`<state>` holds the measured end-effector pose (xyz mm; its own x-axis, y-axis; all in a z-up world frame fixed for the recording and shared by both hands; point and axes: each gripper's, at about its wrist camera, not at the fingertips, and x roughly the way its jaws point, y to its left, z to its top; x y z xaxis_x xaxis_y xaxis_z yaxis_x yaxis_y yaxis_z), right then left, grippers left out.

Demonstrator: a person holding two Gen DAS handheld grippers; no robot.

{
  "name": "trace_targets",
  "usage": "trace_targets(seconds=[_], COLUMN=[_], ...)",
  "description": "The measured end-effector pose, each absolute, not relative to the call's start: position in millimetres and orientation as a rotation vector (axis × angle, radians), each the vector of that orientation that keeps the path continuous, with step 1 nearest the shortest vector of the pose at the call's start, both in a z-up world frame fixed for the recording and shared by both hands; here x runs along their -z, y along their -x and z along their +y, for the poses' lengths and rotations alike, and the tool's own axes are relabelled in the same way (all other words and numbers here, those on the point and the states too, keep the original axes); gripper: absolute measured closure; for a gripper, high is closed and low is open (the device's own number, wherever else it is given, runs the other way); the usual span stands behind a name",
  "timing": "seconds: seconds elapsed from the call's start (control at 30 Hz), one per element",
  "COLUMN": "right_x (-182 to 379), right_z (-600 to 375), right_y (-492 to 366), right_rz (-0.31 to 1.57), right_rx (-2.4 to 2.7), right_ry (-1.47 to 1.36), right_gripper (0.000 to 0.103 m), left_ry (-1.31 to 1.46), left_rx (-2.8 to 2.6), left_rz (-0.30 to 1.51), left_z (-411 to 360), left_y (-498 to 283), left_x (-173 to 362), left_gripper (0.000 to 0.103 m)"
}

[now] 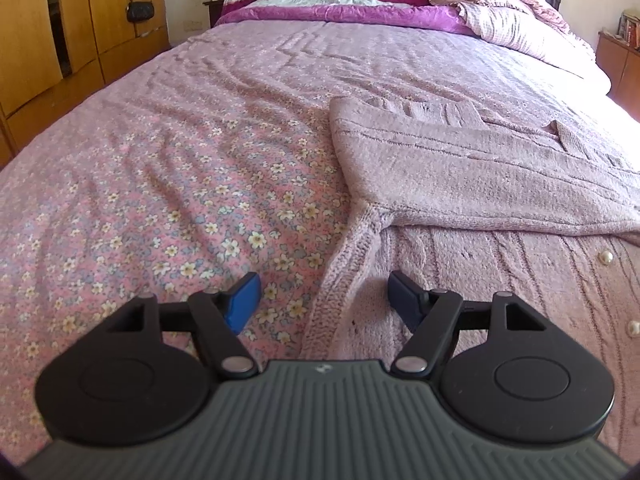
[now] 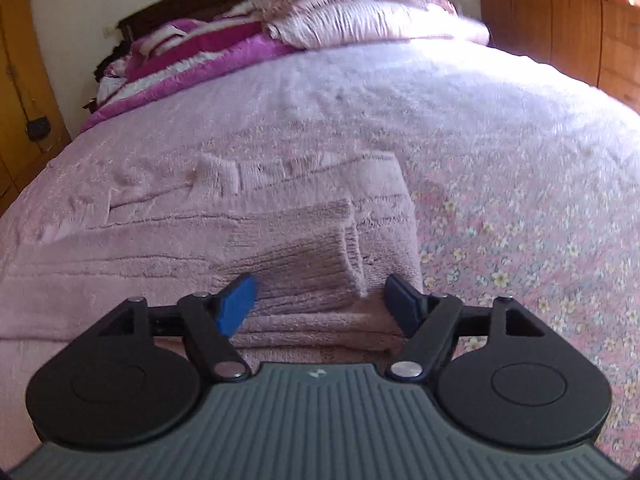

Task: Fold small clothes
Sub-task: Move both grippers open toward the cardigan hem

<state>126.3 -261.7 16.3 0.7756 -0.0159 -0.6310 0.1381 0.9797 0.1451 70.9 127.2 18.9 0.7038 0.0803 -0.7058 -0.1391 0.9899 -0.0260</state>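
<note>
1. The left gripper [image 1: 323, 298] stood open over the ribbed hem of the pink cardigan [image 1: 460, 176], gripping nothing.
2. The right gripper [image 2: 320, 300] was open, its jaws apart around the folded sleeve cuff [image 2: 312, 264] at twelve o'clock.
3. The cardigan lay on the floral bedsheet [image 1: 180, 200].

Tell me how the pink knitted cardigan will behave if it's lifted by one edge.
The pink knitted cardigan already lies in soft folds on the floral bedsheet, so it will probably droop rather than hold shape. Its thick fuzzy knit suggests it should grip, not slip. The folded sleeve may fall open.
</note>
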Motion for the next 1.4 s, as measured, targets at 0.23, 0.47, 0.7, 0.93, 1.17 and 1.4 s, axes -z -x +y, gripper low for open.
trace_targets(seconds=[0.23,0.47,0.7,0.93,1.17,1.4], right_x=[-47.4,-65.1,-62.8,-44.2,-25.1,-9.8], right_z=[-261.2,-236.1,-205.4,-191.8,-183.6,-172.2], right_y=[-87.6,-16.7,59.8,114.6,133.3,127.9], right_rz=[0.641,0.634,0.618,0.691,0.787,0.902], right_rx=[0.011,-0.127,-0.195,-0.25,-0.326,-0.342], right_ry=[-0.25,-0.153,0.025,0.107,0.179,0.303], right_gripper=[0.02,0.014,0.009,0.007,0.006,0.006], left_ry=[0.071,0.023,-0.038,-0.044,-0.178,-0.323], left_rx=[-0.082,0.005,0.073,0.22,0.284,0.377], left_rz=[0.758,0.73,0.736,0.755,0.804,0.864], left_z=[117.5,93.6,66.4,42.0,21.6,10.1], left_y=[-41.1,-4.1,33.0,68.3,84.1,100.5], left_x=[-40.0,-58.2,-59.2,-55.6,-32.2,-13.6], left_gripper=[0.031,0.03,0.024,0.013,0.012,0.012])
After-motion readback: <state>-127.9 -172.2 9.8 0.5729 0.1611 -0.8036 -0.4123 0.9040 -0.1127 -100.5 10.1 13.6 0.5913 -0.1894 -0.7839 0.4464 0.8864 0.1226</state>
